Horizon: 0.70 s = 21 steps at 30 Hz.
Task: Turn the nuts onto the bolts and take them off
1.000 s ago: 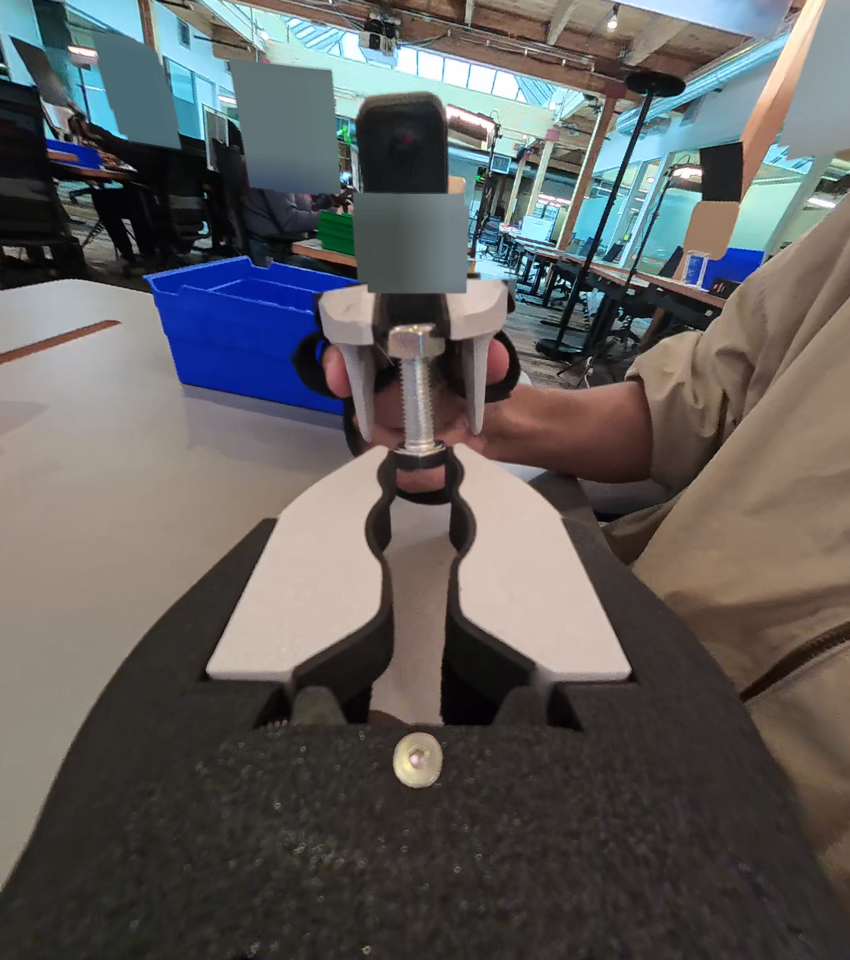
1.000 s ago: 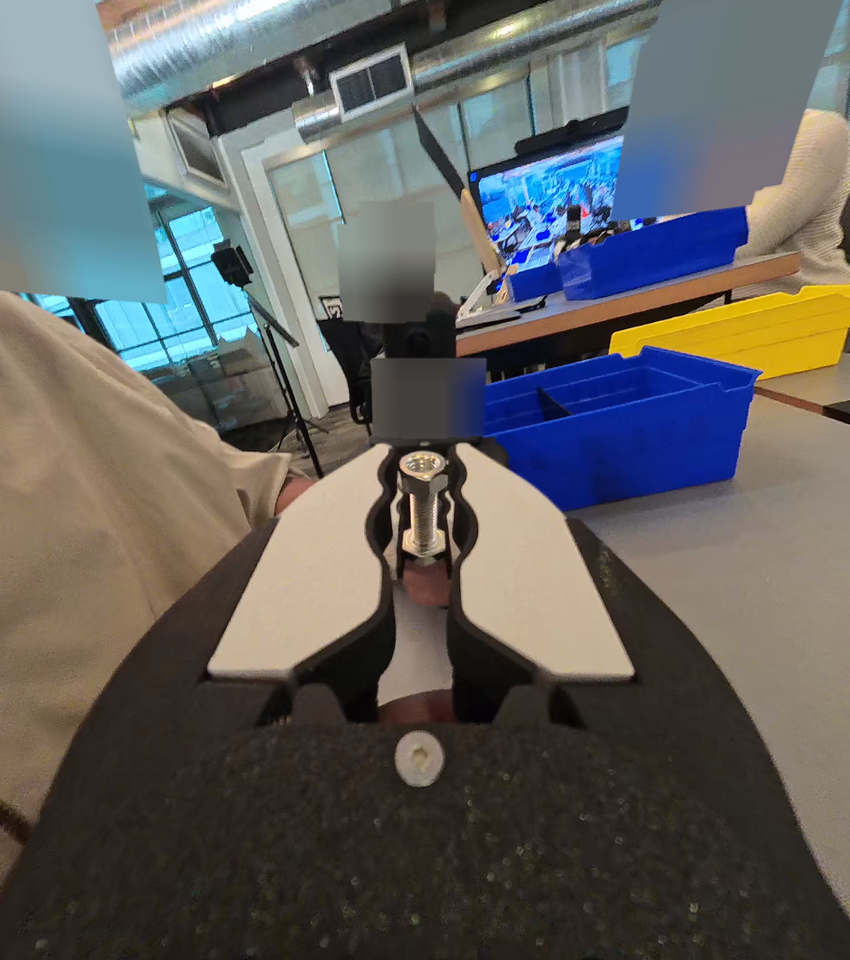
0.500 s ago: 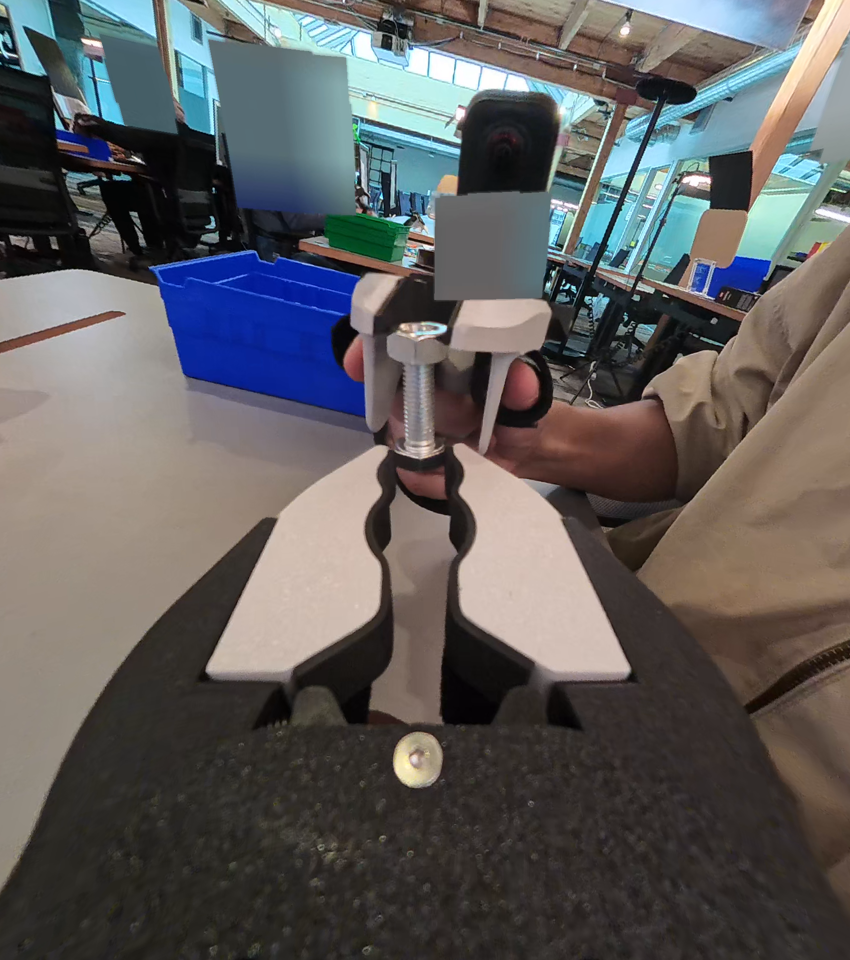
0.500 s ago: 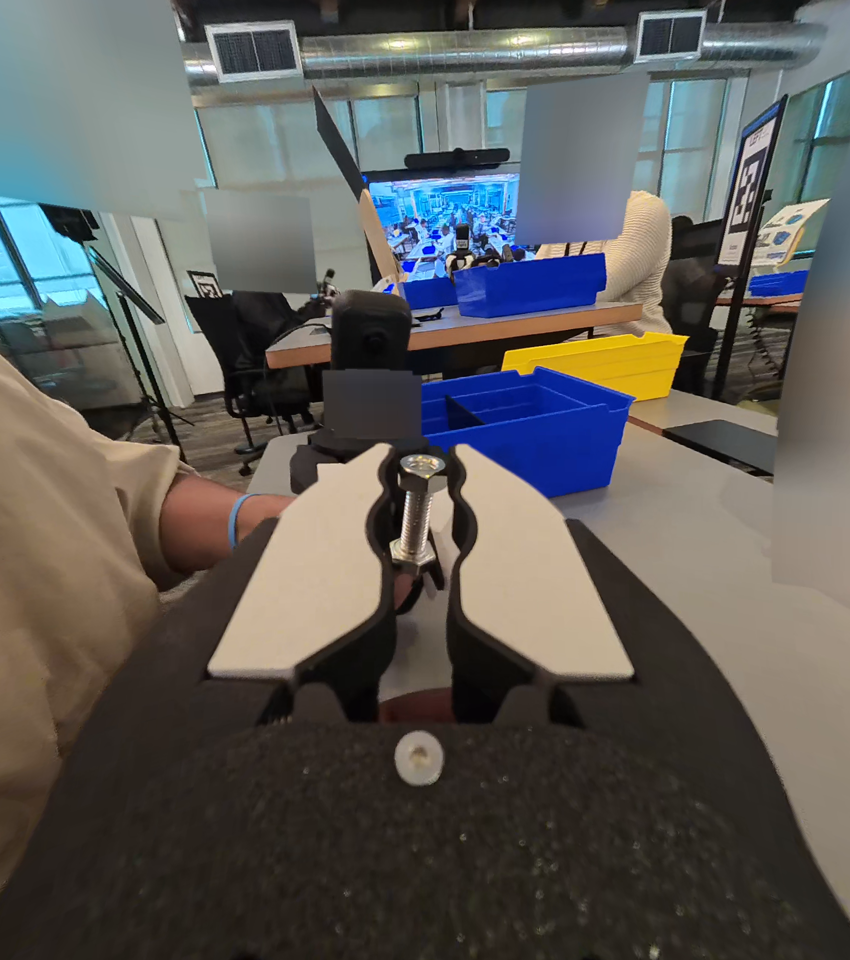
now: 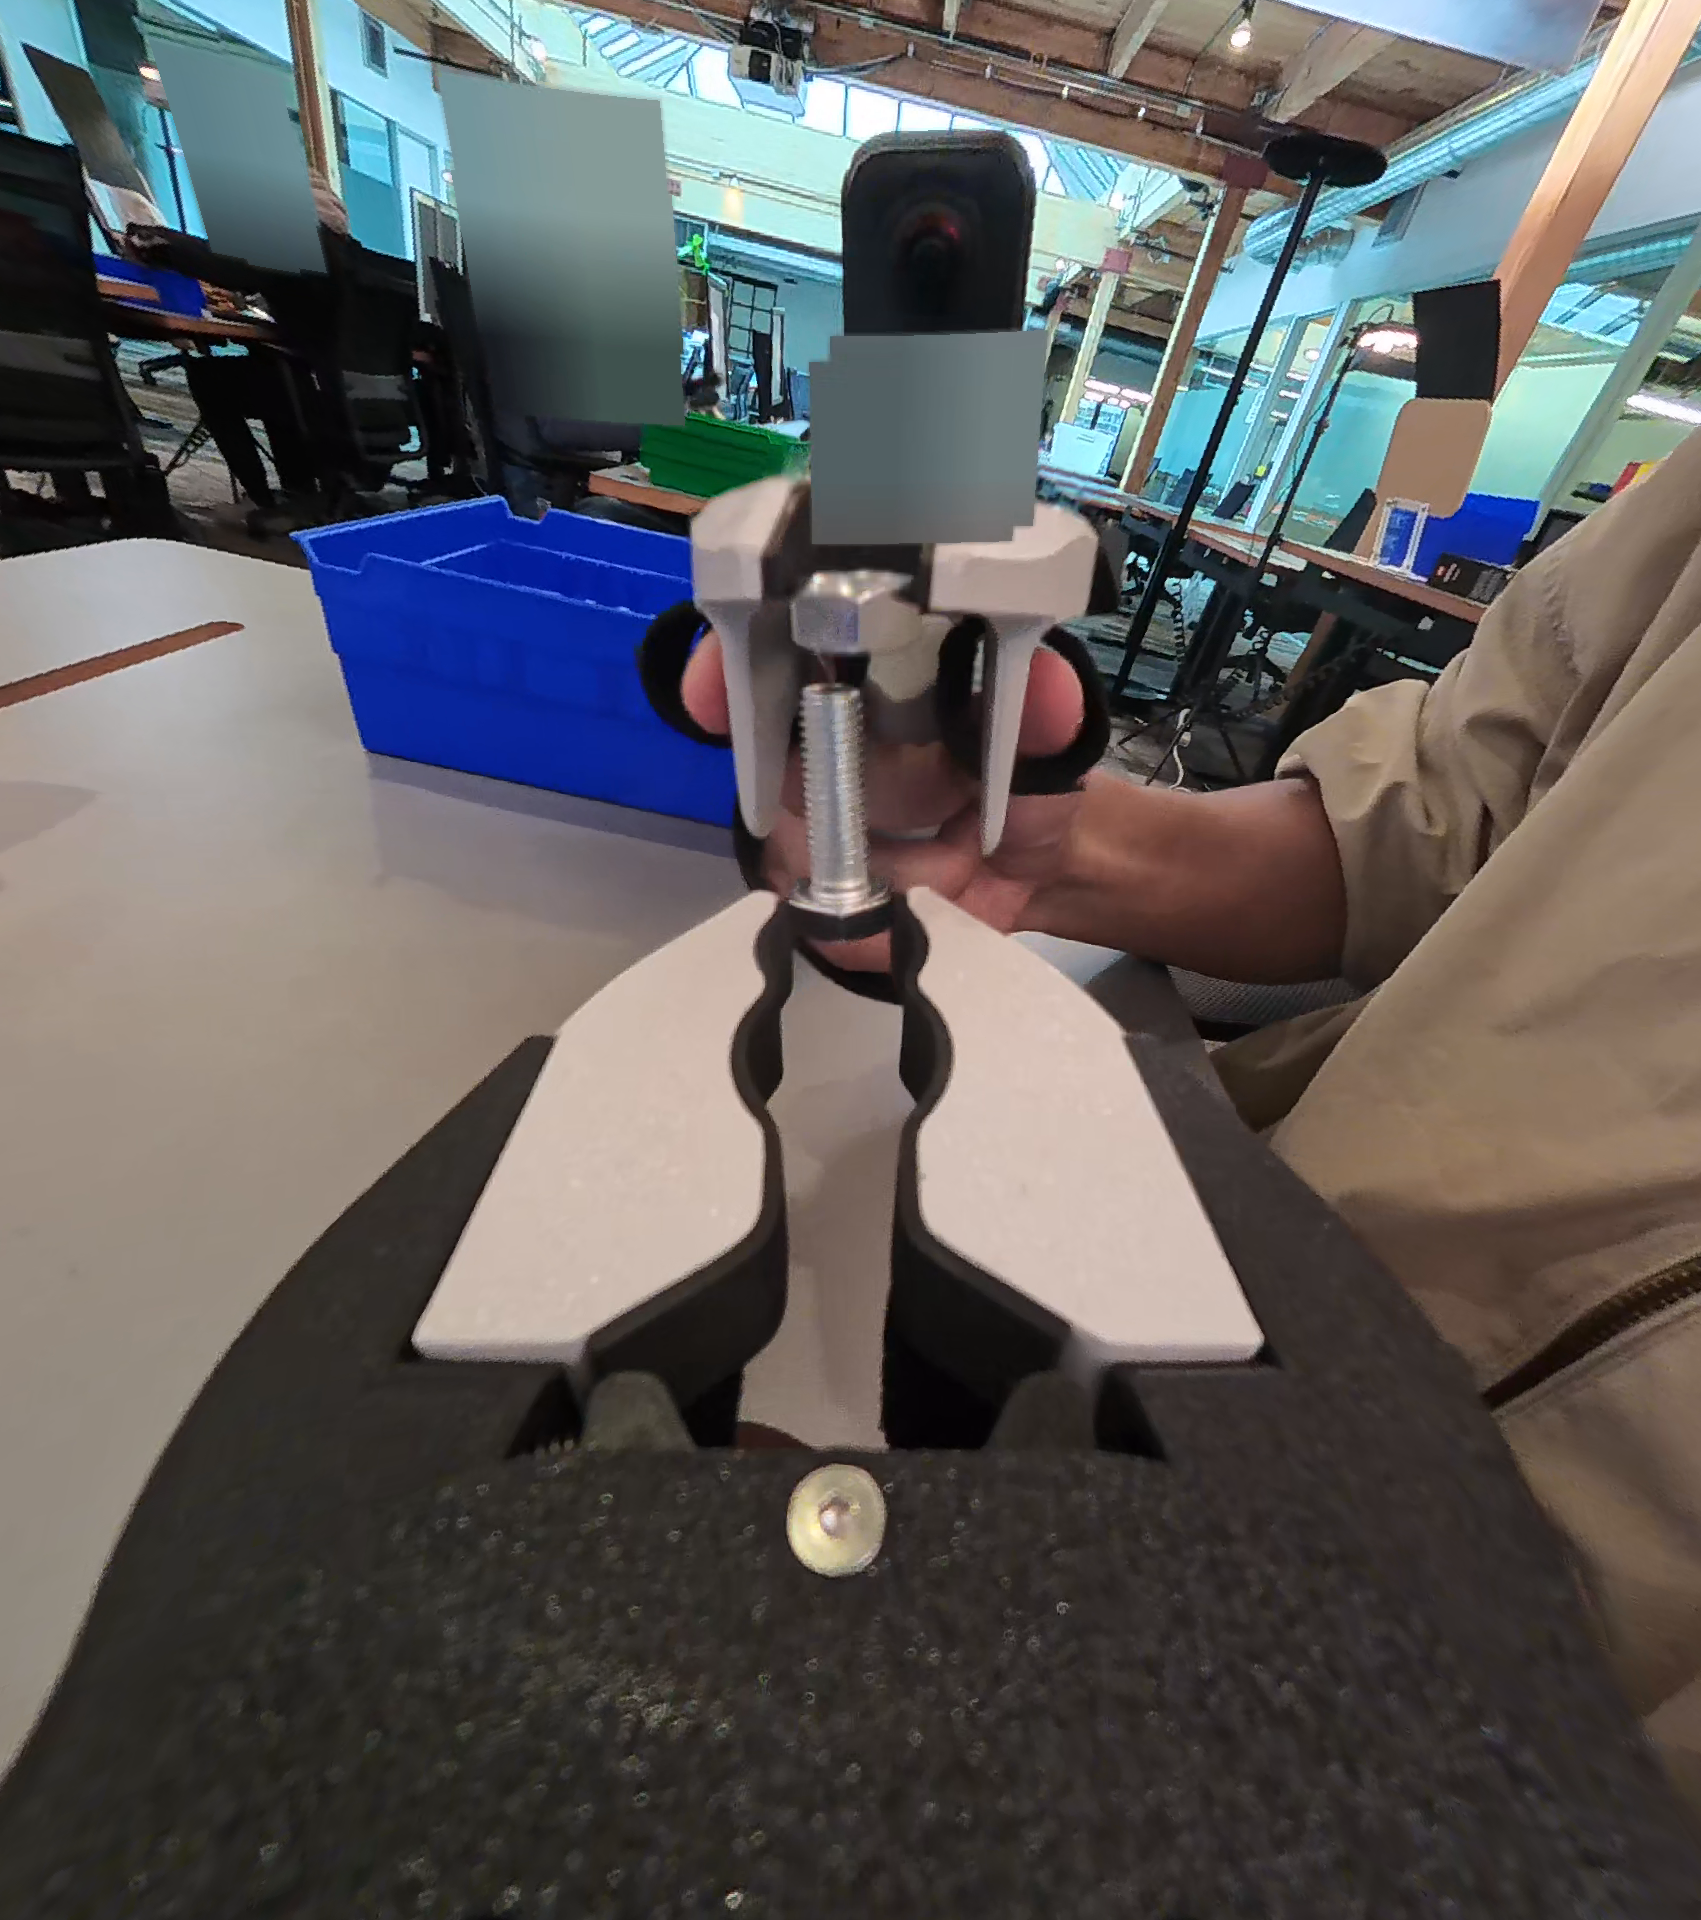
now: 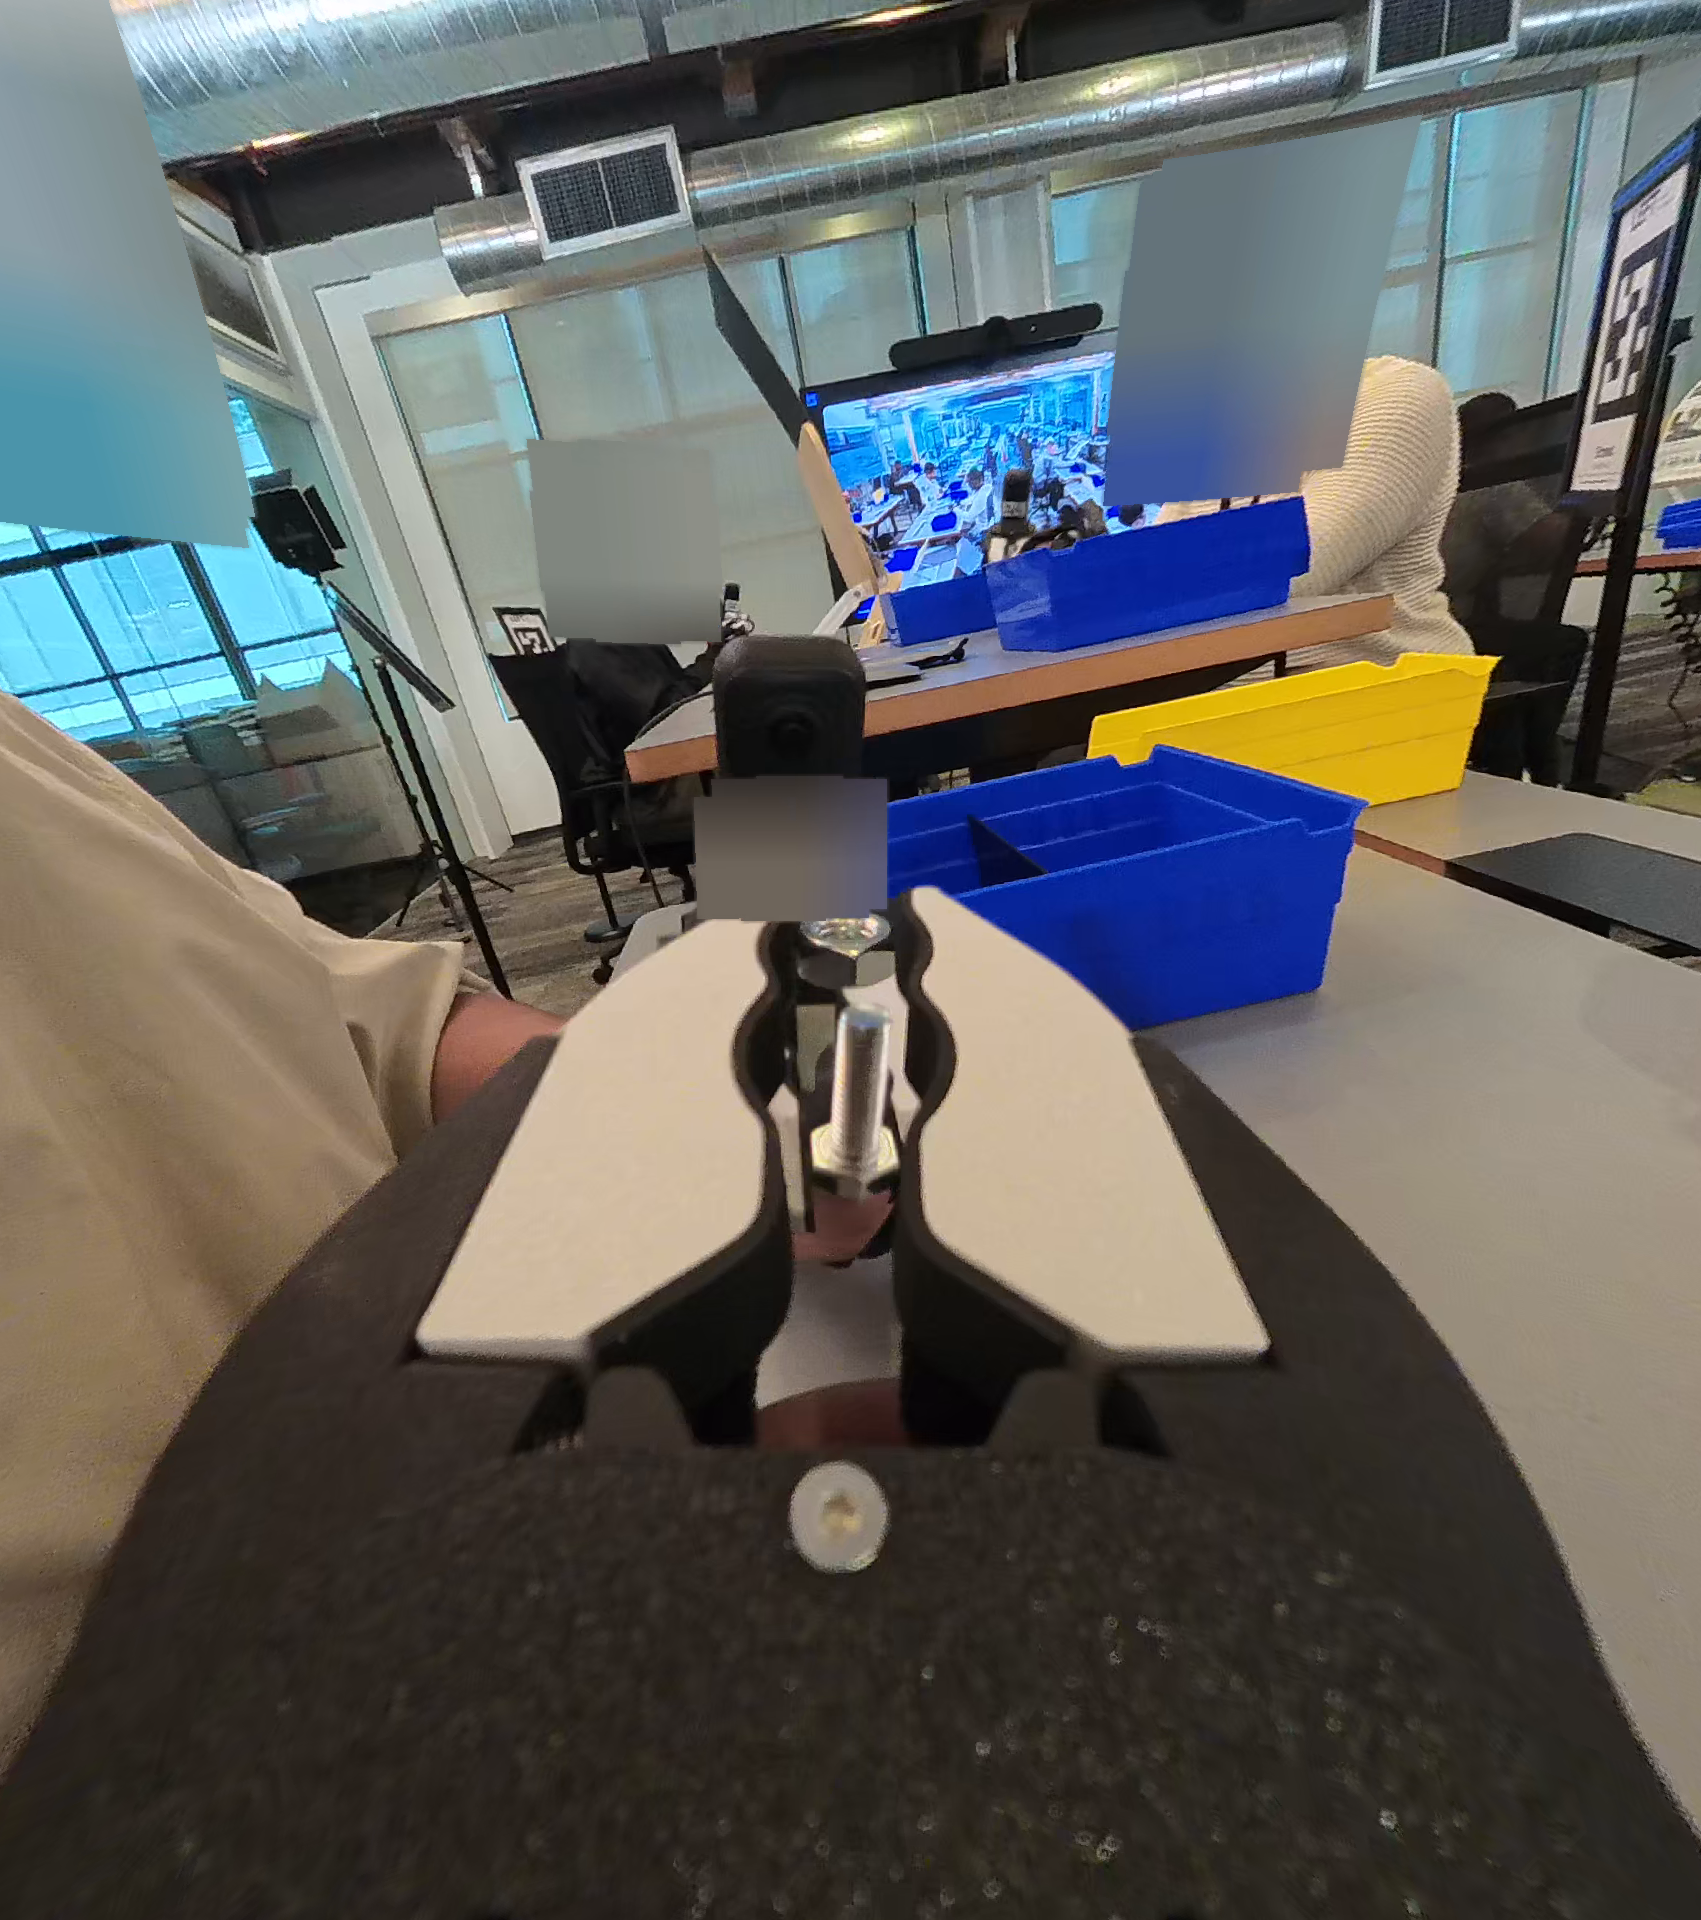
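Left jaws grip bolt (image 5: 833, 805); right, nut (image 5: 827, 621).

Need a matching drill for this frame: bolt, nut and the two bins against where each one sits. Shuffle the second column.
Things:
1. bolt
2. nut
3. blue bin
4. yellow bin

Places:
A. in the tips of the right hand-held gripper, off the thread
B. on the grey table, with a divider inside
C. head gripped in the tips of the left hand-held gripper
D. behind the blue bin, farther back

Pairs: 1-C, 2-A, 3-B, 4-D
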Each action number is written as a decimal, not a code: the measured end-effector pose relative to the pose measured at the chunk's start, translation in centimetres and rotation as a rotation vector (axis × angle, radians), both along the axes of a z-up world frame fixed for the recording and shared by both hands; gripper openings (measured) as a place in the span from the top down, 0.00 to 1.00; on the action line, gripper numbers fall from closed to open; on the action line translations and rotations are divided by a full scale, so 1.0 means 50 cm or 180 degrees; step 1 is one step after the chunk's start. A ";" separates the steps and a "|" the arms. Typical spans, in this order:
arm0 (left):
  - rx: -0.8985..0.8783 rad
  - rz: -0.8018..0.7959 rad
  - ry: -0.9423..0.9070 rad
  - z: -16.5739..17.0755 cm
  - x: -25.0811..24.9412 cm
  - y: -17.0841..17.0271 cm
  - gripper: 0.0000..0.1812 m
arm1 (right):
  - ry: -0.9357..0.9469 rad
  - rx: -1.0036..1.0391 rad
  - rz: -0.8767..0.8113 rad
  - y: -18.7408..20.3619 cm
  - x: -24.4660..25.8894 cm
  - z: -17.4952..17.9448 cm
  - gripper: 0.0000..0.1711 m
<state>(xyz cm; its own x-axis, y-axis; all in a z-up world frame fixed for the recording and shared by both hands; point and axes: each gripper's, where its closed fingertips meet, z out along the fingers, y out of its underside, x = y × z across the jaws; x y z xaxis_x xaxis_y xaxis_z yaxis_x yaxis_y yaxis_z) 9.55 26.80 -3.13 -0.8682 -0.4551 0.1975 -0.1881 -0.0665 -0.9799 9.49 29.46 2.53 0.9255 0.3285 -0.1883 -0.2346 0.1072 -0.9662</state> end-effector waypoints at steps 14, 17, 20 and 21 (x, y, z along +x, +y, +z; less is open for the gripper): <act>-0.0078 0.0586 0.0224 -0.014 0.058 0.061 0.90 | 0.0048 -0.0216 -0.1440 -0.075 0.121 -0.046 0.90; -0.0071 0.0484 0.0246 -0.018 0.053 0.051 0.90 | 0.0100 -0.0164 -0.1341 -0.074 0.114 -0.047 0.90; -0.0109 0.0279 0.0271 -0.017 0.038 0.033 0.90 | 0.0112 0.0017 -0.0985 -0.063 0.083 -0.022 0.90; -0.0143 0.0182 0.0262 -0.013 0.031 0.026 0.90 | 0.0096 0.0034 -0.0858 -0.055 0.072 -0.016 0.90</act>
